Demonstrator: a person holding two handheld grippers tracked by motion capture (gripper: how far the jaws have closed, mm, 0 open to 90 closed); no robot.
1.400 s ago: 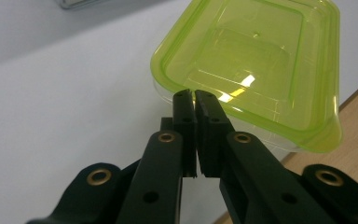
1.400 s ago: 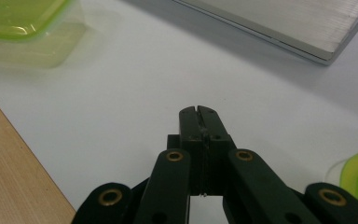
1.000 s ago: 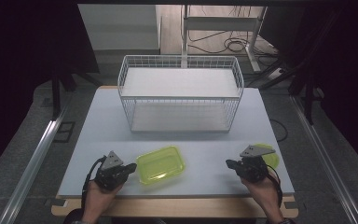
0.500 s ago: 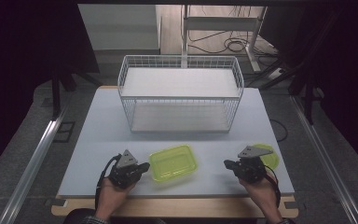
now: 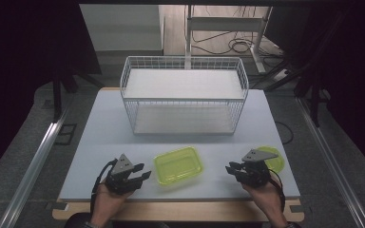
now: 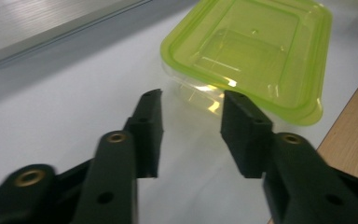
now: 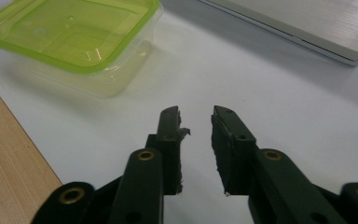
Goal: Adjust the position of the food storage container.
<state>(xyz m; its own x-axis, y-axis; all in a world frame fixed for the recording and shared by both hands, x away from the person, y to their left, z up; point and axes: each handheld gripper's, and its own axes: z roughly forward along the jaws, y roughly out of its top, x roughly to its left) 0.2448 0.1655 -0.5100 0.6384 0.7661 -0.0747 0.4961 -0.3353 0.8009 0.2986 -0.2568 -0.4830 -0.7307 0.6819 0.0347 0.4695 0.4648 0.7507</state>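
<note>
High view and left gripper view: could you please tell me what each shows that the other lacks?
The high view adds the white wire basket and a round green piece by the right edge. The left gripper view adds the left gripper jaws close up, just opening, nothing between them. Both show the green-lidded container.

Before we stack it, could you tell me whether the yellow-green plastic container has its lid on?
Lid on: the yellow-green plastic container carries a green lid over its clear base.
</note>
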